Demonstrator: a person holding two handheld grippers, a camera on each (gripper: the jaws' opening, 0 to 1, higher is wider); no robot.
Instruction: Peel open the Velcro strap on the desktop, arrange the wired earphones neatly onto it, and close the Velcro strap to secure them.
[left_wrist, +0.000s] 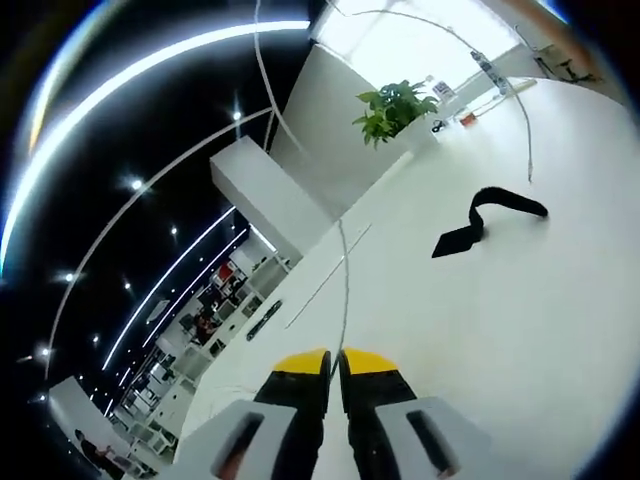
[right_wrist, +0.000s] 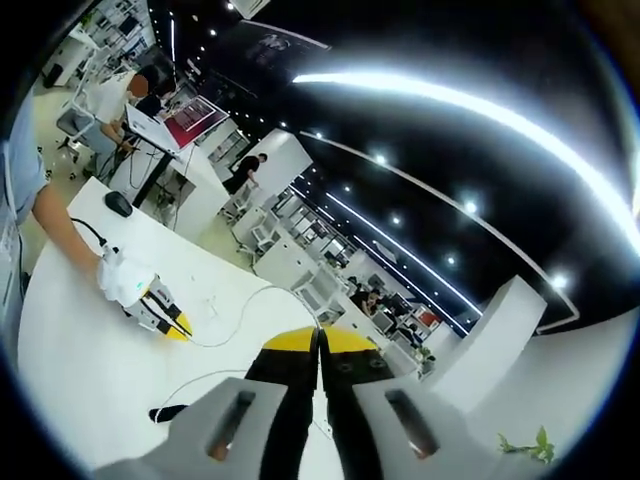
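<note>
Evidently mid-gather: left gripper (left_wrist: 334, 362) clenched, yellow-tipped jaws pinched on the thin white earphone cable (left_wrist: 343, 270), which runs up and away from the tips in the left gripper view and loops high across the frame, one strand dropping to the white desktop (left_wrist: 520, 330) beyond the strap. Right gripper (right_wrist: 320, 345) likewise clenched, jaws pressed together; whether cable sits between them, impossible to tell from the right gripper view, though a white strand curves over the table just beyond the tips toward the other gripper, held in a white-gloved hand (right_wrist: 122, 277). Black Velcro strap (left_wrist: 487, 220) lying on the desktop well apart from the left jaws, one end curled up, the other flat; looks peeled open, a judgement only. Probably the arranging step, with closing not yet done. To do it well: keep both pinches firm but avoid tugging the wire taut; fold the cable into even loops in the air, then lower the bundle across the flat middle of the strap, not onto the curled end. Watch for loose strands sliding off the smooth top or snagging the hook side. Containers: none to be made out near the work. Potted green plant (left_wrist: 392, 108) at the far desk edge, with small items beside it too tiny to identify.
</note>
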